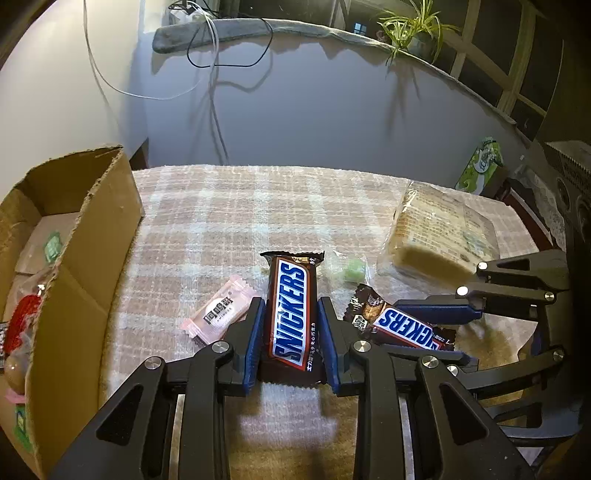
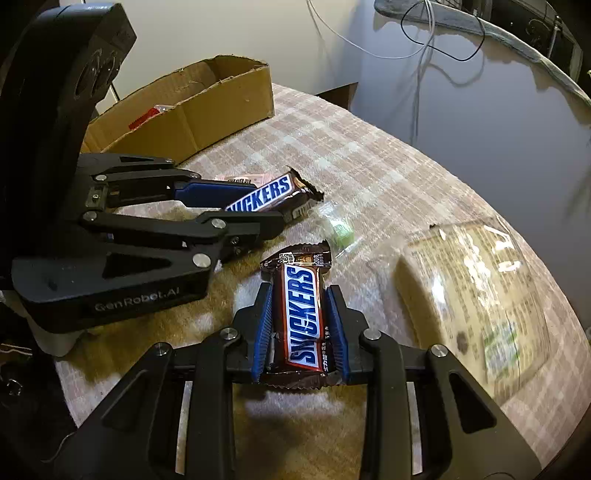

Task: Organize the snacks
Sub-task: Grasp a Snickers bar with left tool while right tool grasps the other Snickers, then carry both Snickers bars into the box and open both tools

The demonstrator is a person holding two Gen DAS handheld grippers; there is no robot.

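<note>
The left gripper (image 1: pixel 291 325) is clamped on a Snickers bar (image 1: pixel 291 314), its blue pads (image 1: pixel 255 339) pressing both long sides of the wrapper. The bar is brown with a white panel, blue lettering edged in red and crimped ends, and it lies flat on the worktop (image 1: pixel 221 214), pointing away from the camera. The right gripper (image 2: pixel 300 321) grasps a second Snickers bar (image 2: pixel 303 314) in the same way, pads against its sides; this wrapper is creased near the lower end, and a printed label strip shows at its far end.

Just left of the first bar lies a small pink wrapped sweet (image 1: pixel 218 314), touching the left gripper's pad. Beyond the two bars, between them, sits a small green sweet in clear wrap (image 1: pixel 349 269). Further right rests a large clear packet of pale cake or bread (image 1: pixel 439 236), covered with printed text. The worktop wears a pink and cream checked cloth.

At the left edge stands an open cardboard box (image 1: pixel 92 221) with torn rims, already holding several wrapped snacks, red and green among them. A green packet (image 1: pixel 480 166) stands beyond the worktop's far right corner, and a potted plant (image 1: pixel 413 26) sits on the window ledge.
</note>
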